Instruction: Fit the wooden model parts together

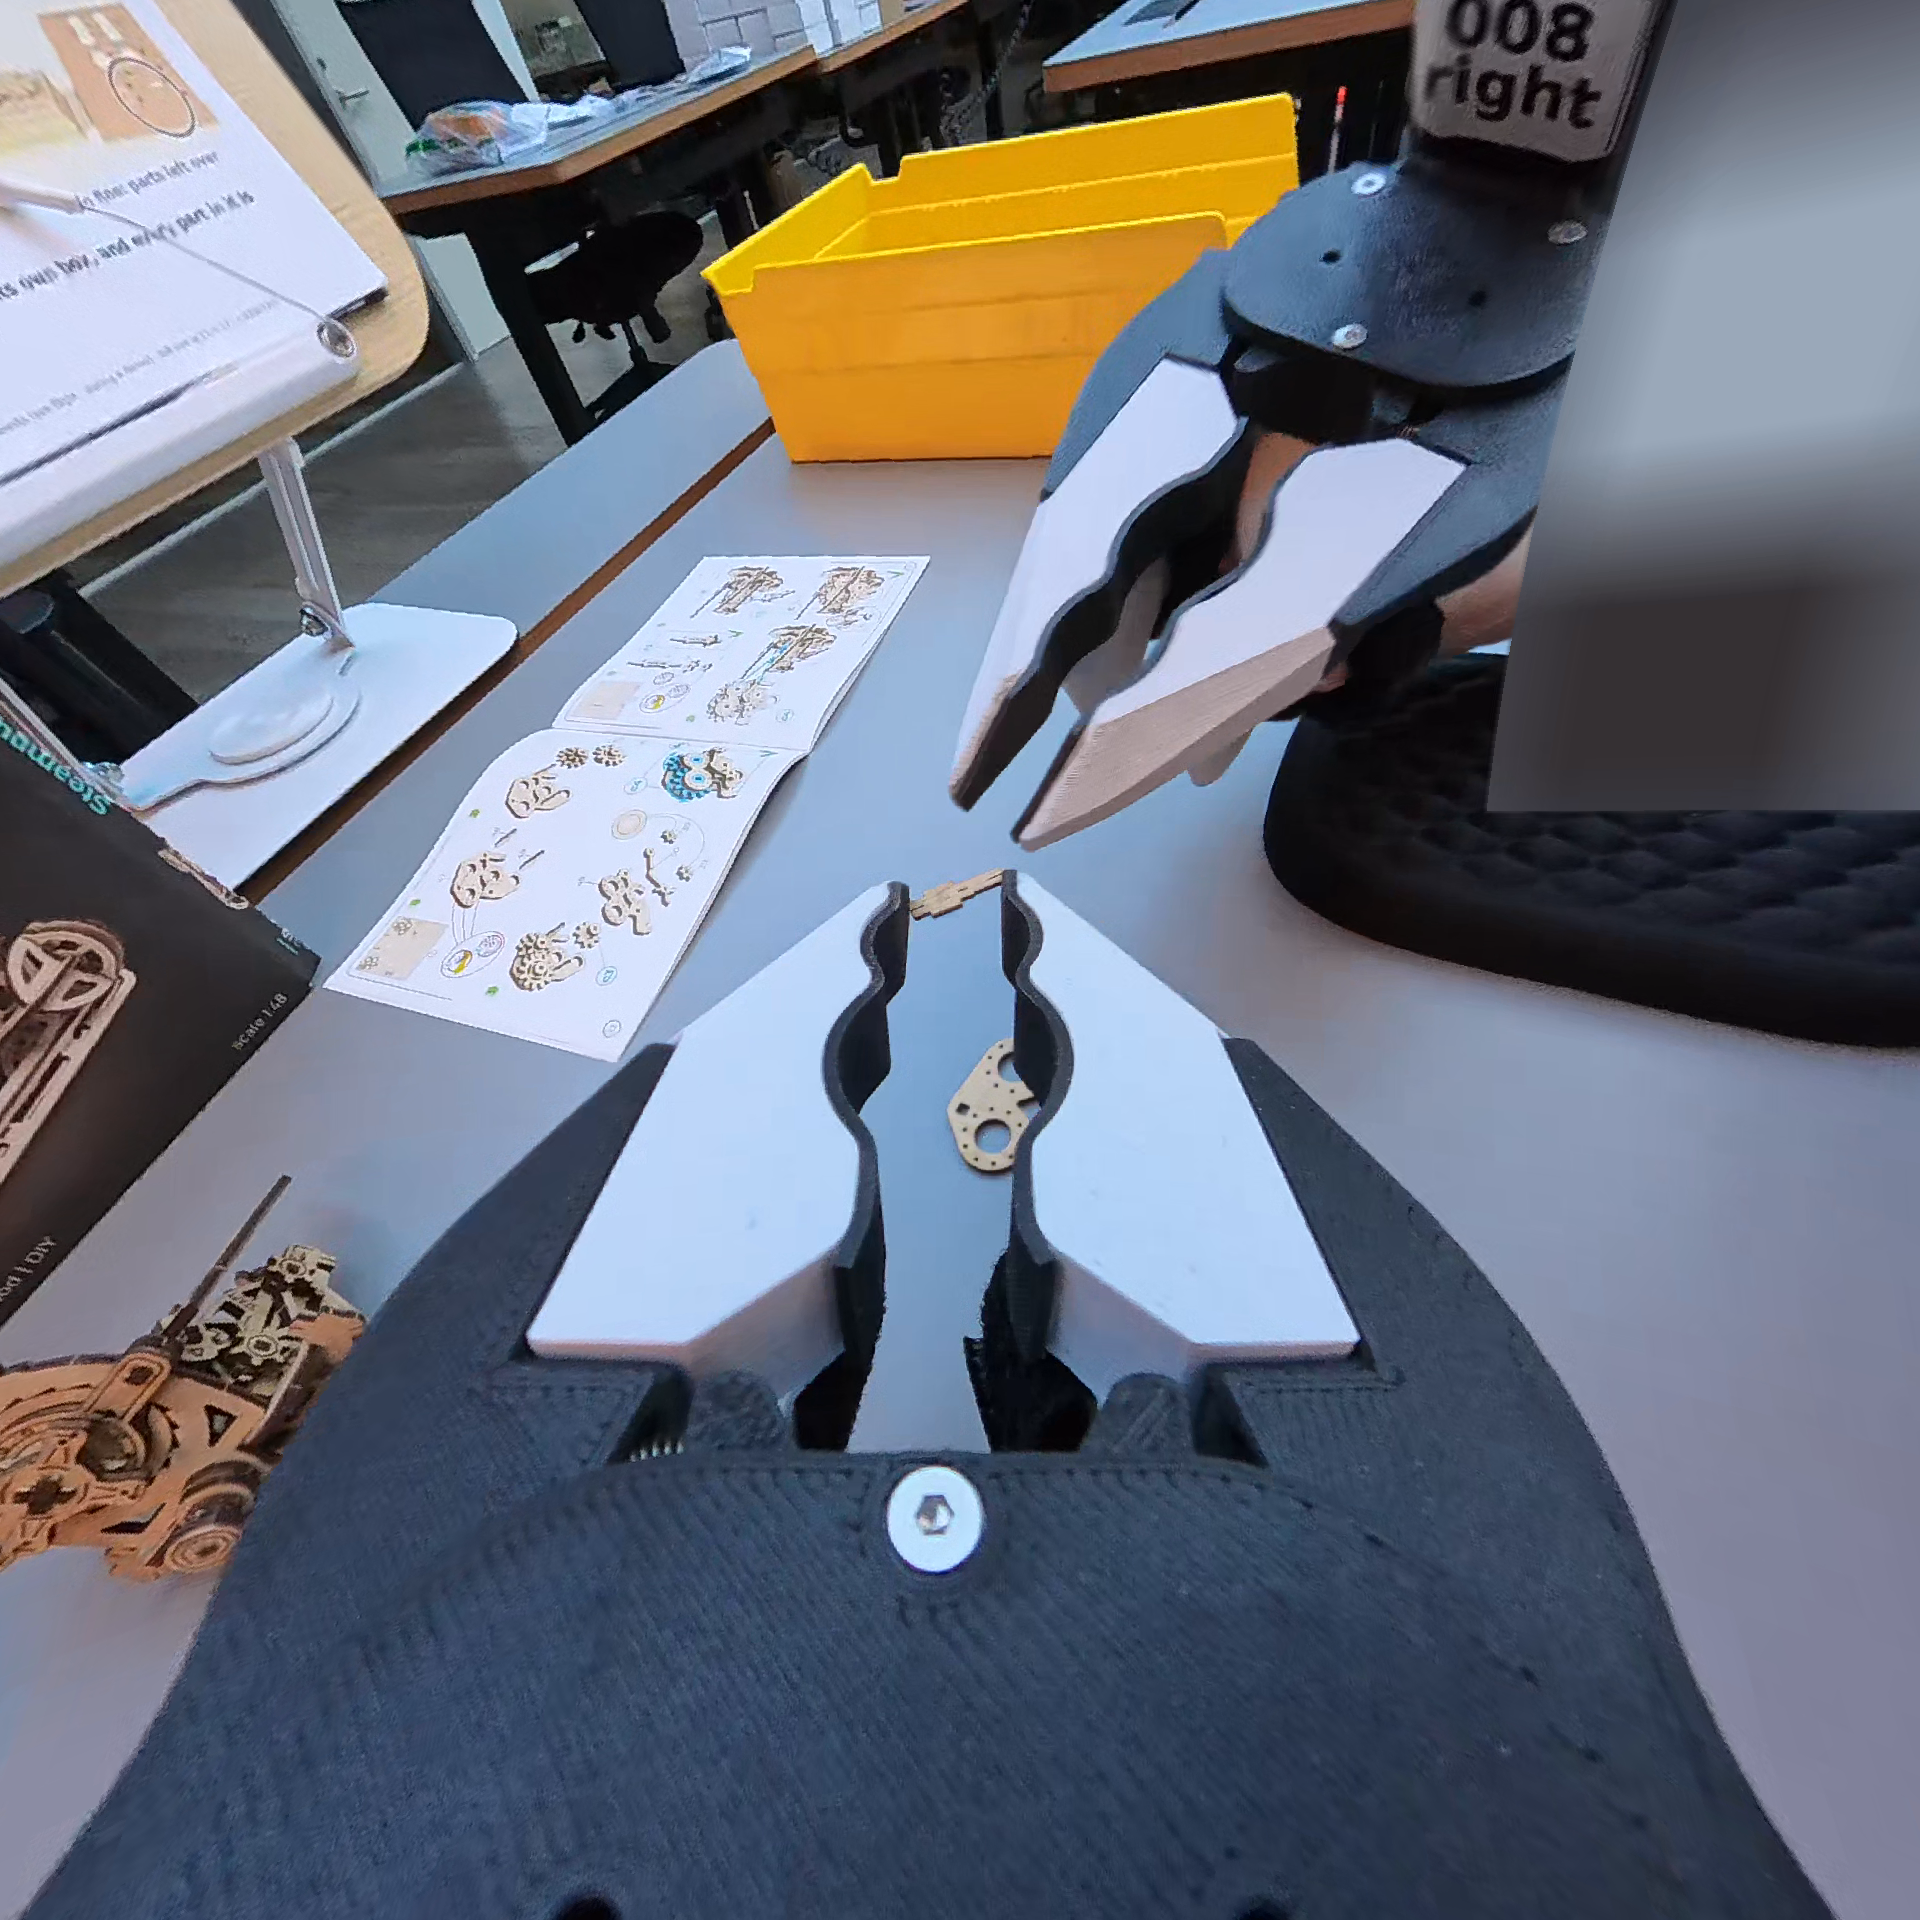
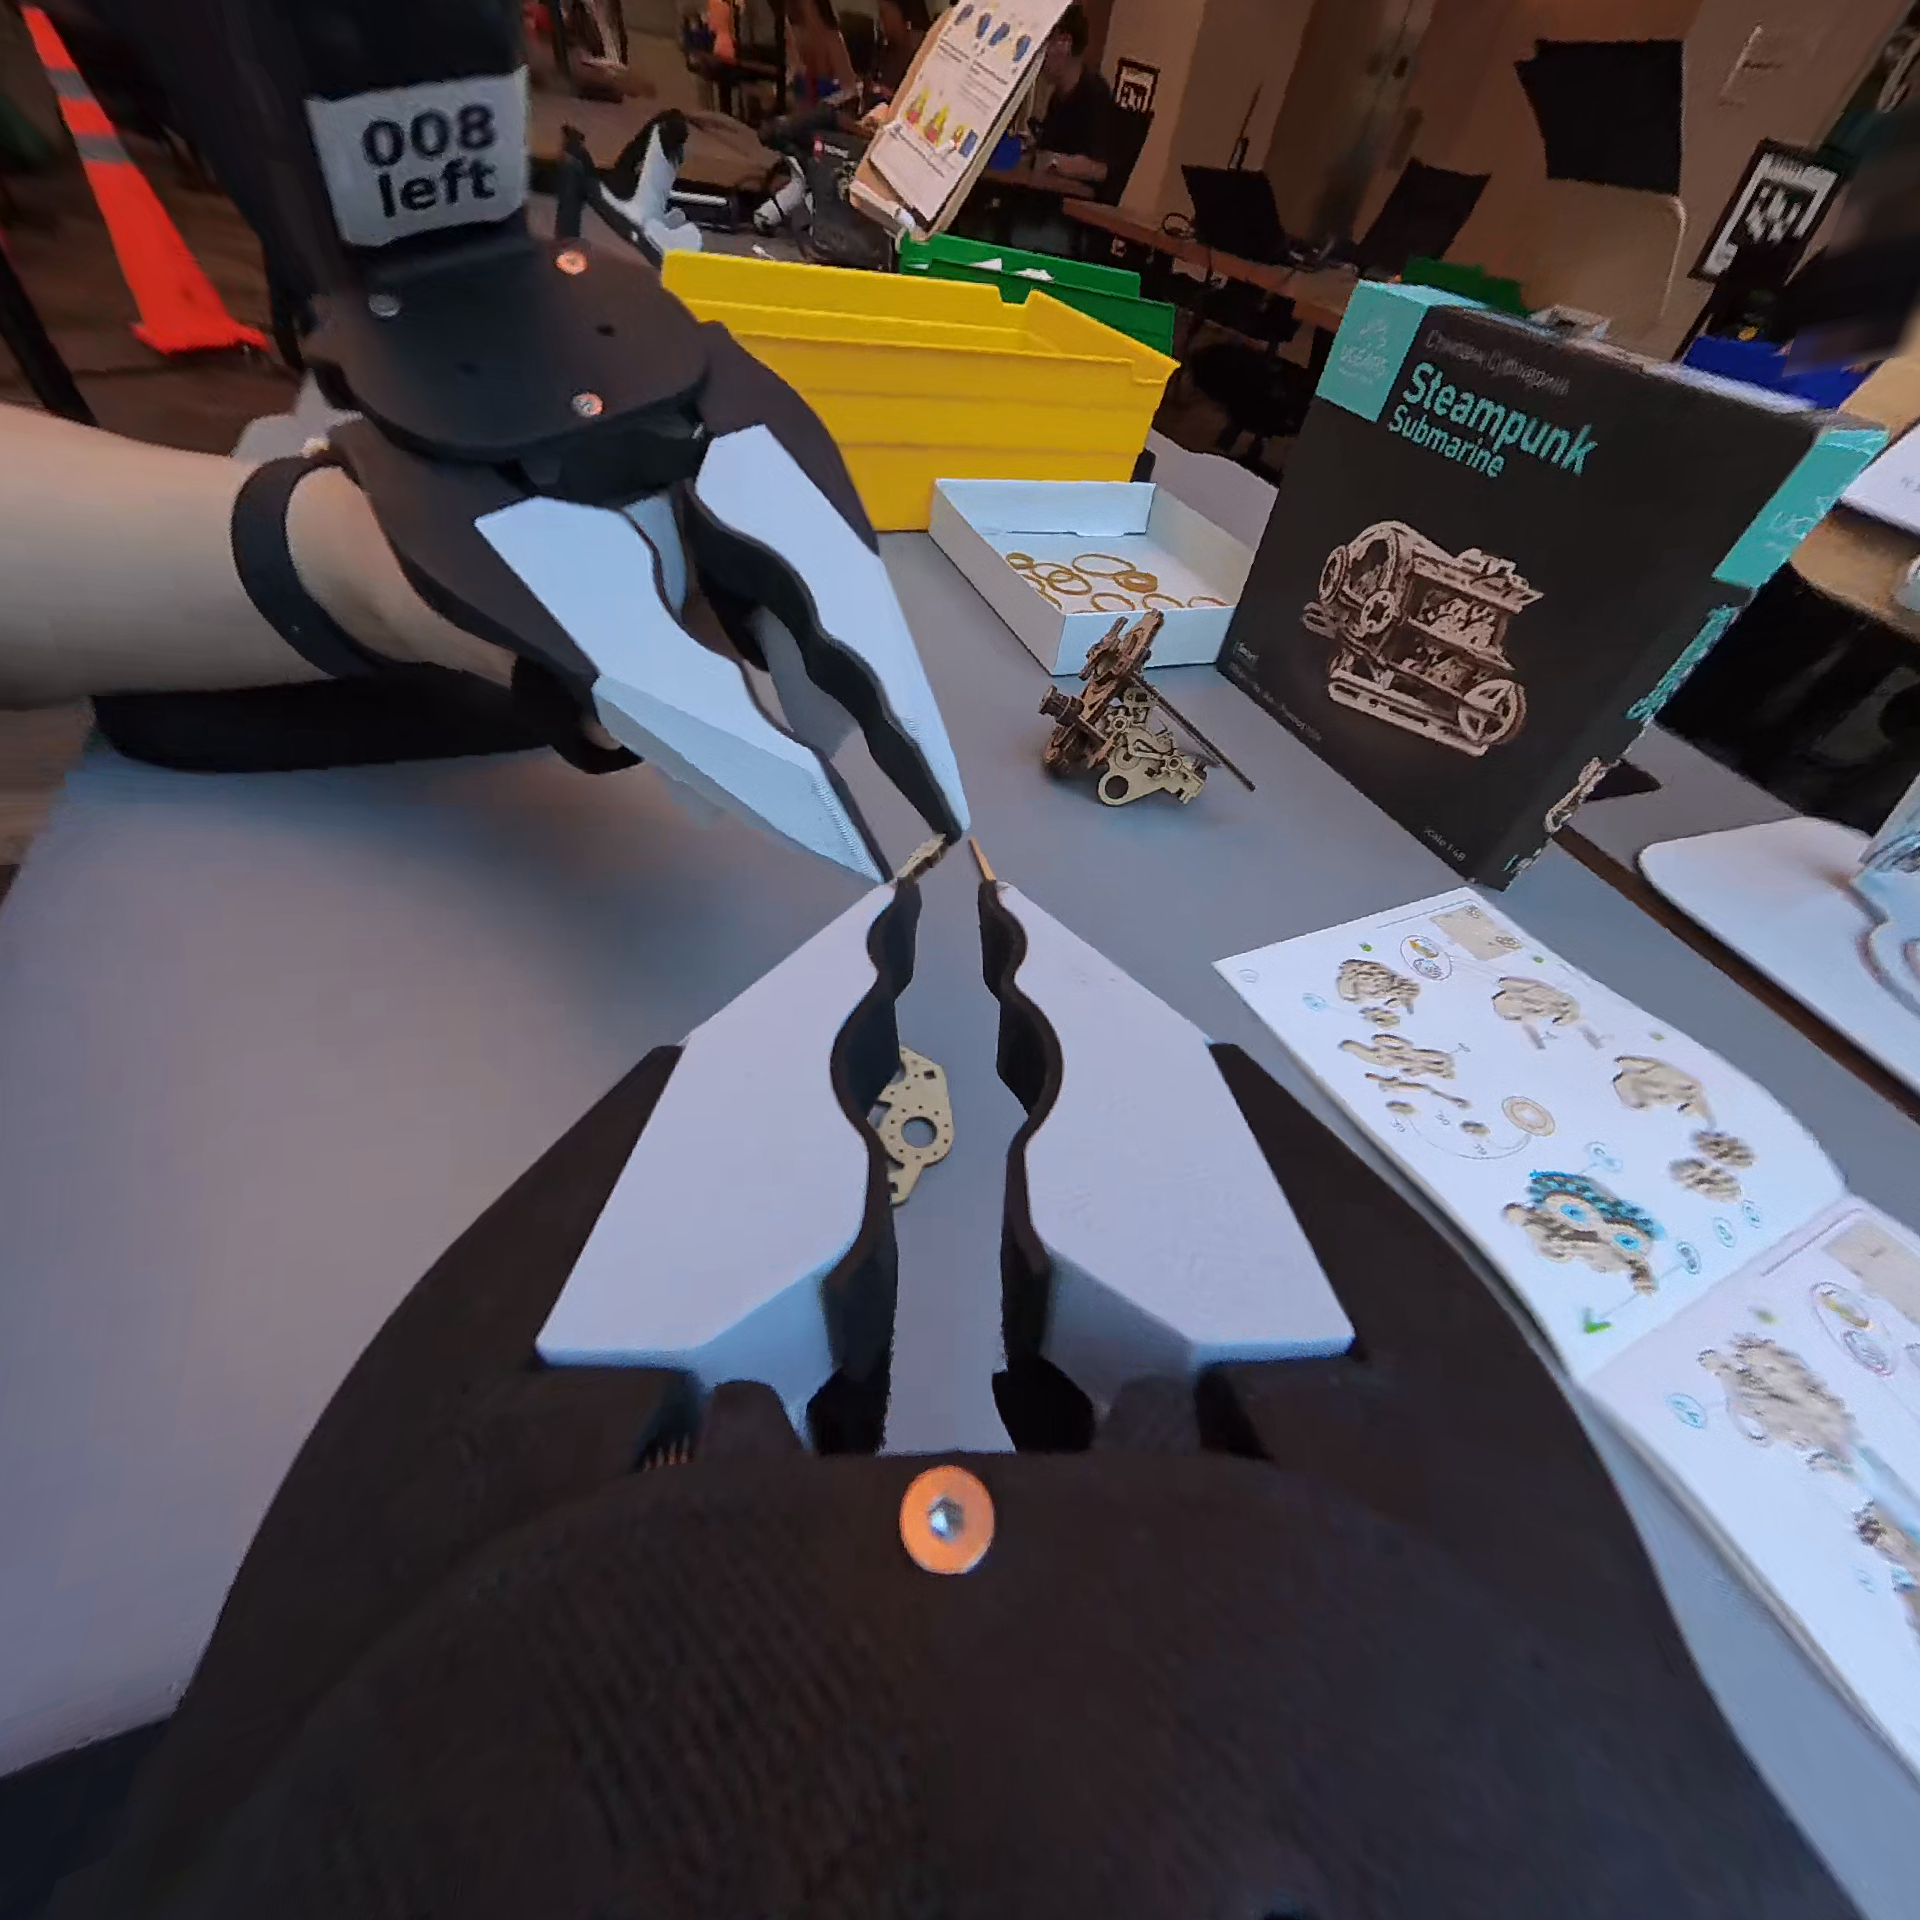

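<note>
The left gripper [image 1: 956,896] has its fingers drawn nearly together on a small notched wooden strip [image 1: 957,894], pinched crosswise at the very tips in mid-frame of the left wrist view. The right gripper [image 2: 948,881] faces it tip to tip, fingers narrowly apart, with a thin wooden sliver [image 2: 978,856] at one tip; whether it is truly gripped I cannot tell. One flat perforated wooden plate [image 2: 916,1124] lies on the grey worktop [image 2: 416,1039] beneath them, and one part-built wooden model [image 2: 1127,727] stands further back, right of centre. These laser-cut pieces look light, stiff and thin, so likely to snap if twisted; I would hold them by the flat faces, near the joint. Also visible: two open instruction pages [image 2: 1538,1132], one dark kit box [image 2: 1507,582], one yellow bin [image 2: 935,364].
</note>
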A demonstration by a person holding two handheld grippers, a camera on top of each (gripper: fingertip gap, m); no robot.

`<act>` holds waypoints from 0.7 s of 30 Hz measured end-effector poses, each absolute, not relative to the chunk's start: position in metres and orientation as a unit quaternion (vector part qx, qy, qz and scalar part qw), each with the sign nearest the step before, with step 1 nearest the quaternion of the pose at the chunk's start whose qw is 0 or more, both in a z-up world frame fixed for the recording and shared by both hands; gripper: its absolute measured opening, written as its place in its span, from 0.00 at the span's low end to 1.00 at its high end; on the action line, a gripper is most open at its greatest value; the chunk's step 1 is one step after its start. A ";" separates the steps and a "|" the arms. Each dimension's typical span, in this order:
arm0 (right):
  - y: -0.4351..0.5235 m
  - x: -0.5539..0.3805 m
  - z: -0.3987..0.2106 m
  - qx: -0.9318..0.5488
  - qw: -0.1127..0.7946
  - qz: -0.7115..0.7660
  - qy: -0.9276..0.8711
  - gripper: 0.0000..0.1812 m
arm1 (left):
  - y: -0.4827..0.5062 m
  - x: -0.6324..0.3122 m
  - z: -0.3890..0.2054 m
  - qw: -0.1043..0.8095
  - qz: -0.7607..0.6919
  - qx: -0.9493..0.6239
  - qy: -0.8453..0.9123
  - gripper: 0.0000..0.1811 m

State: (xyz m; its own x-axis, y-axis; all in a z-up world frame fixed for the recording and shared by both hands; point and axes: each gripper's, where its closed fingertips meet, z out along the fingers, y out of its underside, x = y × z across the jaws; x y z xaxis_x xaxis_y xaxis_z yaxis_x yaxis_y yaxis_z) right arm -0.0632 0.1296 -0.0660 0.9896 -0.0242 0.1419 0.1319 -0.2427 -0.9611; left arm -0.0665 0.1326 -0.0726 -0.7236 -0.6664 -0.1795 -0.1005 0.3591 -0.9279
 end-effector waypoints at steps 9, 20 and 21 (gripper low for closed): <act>0.137 -0.067 -0.073 -0.738 0.589 0.283 0.169 0.11 | 0.130 -0.069 -0.075 0.382 -0.441 -0.171 0.794 0.09; 0.130 -0.066 -0.077 -0.728 0.559 0.349 0.187 0.00 | 0.125 -0.074 -0.075 0.291 -0.511 -0.214 0.780 0.15; 0.128 -0.068 -0.074 -0.736 0.563 0.336 0.167 0.01 | 0.127 -0.075 -0.074 0.238 -0.541 -0.245 0.769 0.15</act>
State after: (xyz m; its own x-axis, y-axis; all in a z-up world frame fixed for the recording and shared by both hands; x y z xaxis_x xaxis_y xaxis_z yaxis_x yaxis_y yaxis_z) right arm -0.0676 0.1282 -0.0744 0.7186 0.1332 -0.6825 -0.6241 -0.3094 -0.7175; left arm -0.0750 0.1266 -0.0737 -0.7669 -0.6337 -0.1014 -0.1192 0.2959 -0.9478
